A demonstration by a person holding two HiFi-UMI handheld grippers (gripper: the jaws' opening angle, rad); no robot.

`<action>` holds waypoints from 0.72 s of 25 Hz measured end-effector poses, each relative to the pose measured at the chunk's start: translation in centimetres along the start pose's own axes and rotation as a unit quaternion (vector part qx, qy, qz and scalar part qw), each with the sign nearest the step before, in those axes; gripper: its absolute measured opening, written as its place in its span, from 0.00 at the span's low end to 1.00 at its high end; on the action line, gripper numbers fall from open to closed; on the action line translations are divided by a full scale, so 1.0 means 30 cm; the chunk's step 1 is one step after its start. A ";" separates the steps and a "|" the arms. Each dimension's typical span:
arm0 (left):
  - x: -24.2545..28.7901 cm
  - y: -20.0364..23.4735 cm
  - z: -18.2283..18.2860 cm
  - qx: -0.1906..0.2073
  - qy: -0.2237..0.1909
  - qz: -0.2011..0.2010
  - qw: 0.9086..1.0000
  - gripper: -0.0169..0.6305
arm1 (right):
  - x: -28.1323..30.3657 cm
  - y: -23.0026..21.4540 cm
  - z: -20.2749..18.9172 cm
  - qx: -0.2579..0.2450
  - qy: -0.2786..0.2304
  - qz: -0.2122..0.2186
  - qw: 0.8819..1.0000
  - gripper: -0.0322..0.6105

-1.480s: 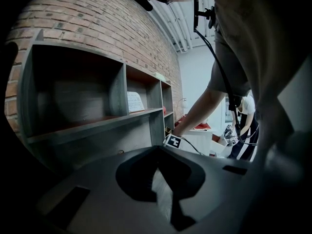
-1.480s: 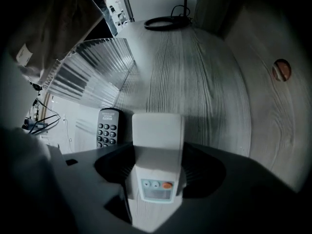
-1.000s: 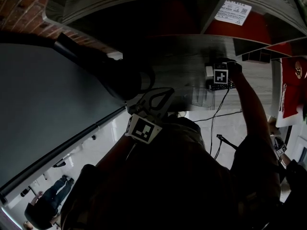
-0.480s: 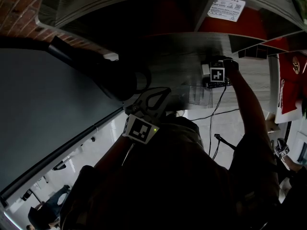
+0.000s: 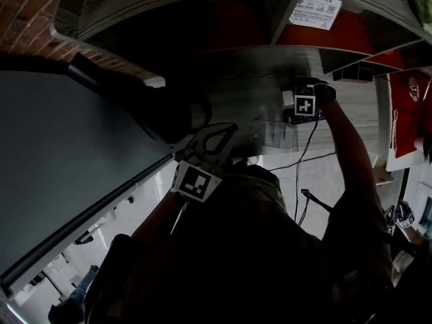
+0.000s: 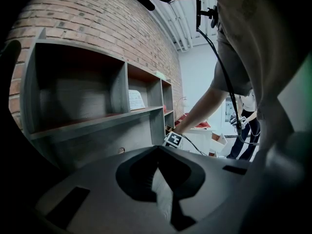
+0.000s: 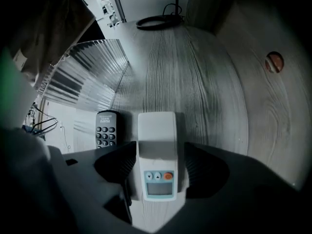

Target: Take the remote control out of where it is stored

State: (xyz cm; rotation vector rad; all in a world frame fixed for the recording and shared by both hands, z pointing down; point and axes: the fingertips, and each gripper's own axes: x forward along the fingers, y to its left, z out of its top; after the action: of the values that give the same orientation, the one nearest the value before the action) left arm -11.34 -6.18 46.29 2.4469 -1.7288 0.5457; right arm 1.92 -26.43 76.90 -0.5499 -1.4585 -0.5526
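Right gripper [image 7: 157,172]: fingers clenched on the white remote control [image 7: 156,135], inside the wooden shelf [image 7: 195,82]. Black remote [image 7: 107,129] at its 9 o'clock. Left gripper [image 6: 158,155]: fingers closed, empty.

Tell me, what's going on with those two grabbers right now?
Left gripper shut, empty. Right gripper shut on white remote, inside the shelf. Black remote close beside it.

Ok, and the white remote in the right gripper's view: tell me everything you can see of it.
The white remote is a plastic-looking slab with a small display, two grey arrow buttons and one orange button. It lies flat on the grey wood-grain shelf, beside a black remote, clamped at its sides by the right gripper.
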 end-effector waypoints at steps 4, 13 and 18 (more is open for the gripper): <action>-0.002 -0.011 0.004 -0.004 -0.005 -0.004 1.000 0.04 | -0.039 0.014 0.011 0.011 -0.019 -0.006 1.000 0.51; 0.045 0.007 0.063 0.012 -0.039 -0.028 0.999 0.04 | -0.314 -0.048 0.038 0.107 -0.136 -0.108 0.979 0.51; 0.068 0.007 0.105 0.024 -0.056 -0.040 0.997 0.04 | -0.544 -0.040 0.038 0.180 -0.222 -0.176 0.942 0.51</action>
State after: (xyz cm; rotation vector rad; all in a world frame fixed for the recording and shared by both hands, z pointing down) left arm -10.20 -8.97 44.04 2.6144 -1.6662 0.4560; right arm -0.32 -26.34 60.66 -0.1188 -2.0591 -0.4367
